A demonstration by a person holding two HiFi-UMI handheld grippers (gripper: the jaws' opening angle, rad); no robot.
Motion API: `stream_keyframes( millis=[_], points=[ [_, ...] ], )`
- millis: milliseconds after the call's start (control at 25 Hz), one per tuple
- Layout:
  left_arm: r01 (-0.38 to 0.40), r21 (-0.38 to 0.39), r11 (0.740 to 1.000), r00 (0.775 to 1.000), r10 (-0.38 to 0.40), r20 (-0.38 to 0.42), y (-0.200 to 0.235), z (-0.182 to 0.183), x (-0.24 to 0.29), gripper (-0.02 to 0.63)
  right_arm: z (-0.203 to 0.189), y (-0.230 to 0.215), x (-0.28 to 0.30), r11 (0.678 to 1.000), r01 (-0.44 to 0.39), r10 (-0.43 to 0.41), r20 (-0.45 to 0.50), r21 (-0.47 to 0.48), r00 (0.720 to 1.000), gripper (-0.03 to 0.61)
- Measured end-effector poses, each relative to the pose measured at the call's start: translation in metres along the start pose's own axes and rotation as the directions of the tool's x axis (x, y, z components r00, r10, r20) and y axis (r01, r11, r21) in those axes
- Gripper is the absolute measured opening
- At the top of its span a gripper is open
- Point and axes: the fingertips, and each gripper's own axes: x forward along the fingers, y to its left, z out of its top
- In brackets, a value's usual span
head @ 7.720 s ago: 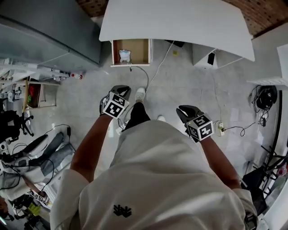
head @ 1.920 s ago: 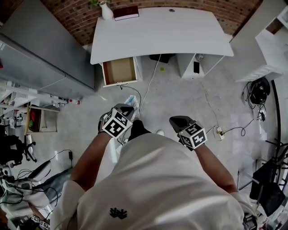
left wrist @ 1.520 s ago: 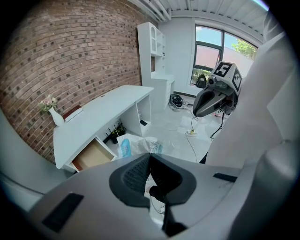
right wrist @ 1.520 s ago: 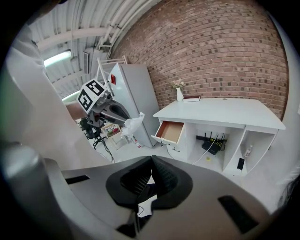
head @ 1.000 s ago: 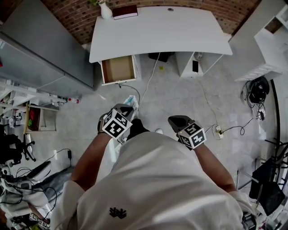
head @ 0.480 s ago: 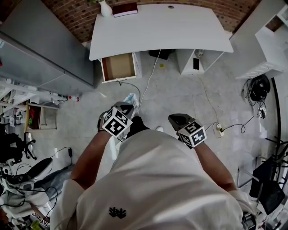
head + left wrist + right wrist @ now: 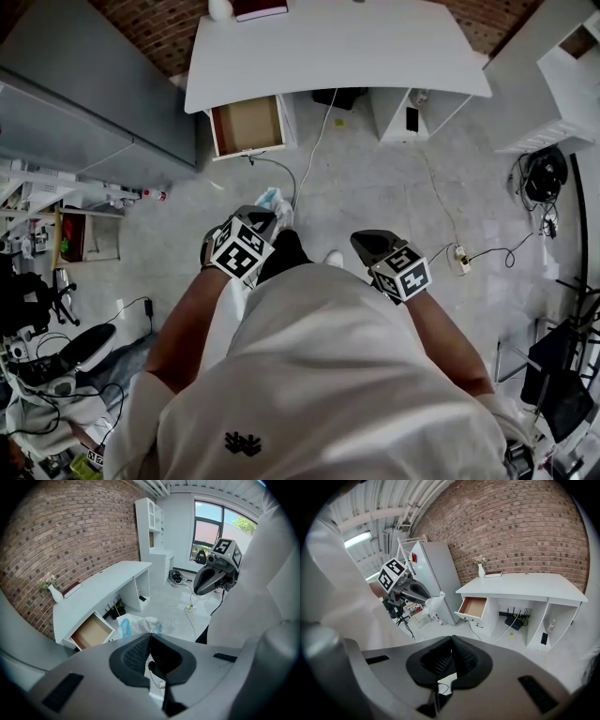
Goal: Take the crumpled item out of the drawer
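The crumpled item (image 7: 271, 200), a white and blue wad of plastic, sticks out past the tips of my left gripper (image 7: 262, 216), which is shut on it above the floor. In the left gripper view the crumpled item (image 7: 142, 624) shows just beyond the closed left gripper (image 7: 150, 635). The wooden drawer (image 7: 247, 125) under the white desk (image 7: 337, 42) stands pulled out and holds nothing. My right gripper (image 7: 364, 244) hangs shut and empty at my right side, well away from the desk. The right gripper view looks past the right gripper (image 7: 451, 639) at the left gripper (image 7: 408, 588) with the crumpled item (image 7: 433, 604).
A grey cabinet (image 7: 84, 94) stands left of the desk. Cables (image 7: 314, 155) trail over the floor from under the desk, and a power strip (image 7: 460, 259) lies to the right. A vase (image 7: 481, 570) and a book (image 7: 493, 574) sit on the desktop. Clutter lines the left wall.
The crumpled item, which lay in the drawer in the oldest frame, is now in my left gripper. Over the last second both grippers have barely moved and the desk has slid up the view.
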Motion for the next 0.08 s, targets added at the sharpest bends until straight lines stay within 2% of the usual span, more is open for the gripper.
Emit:
stream_keyframes(
  millis=[80],
  points=[
    [-0.001,-0.002,1.0,1.0,0.001,-0.005,0.0041,-0.0026,0.002,0.025,0.0006,-0.001,0.0032,1.0,-0.002,0.002,-0.002,0.002,1.0,0.029]
  ],
)
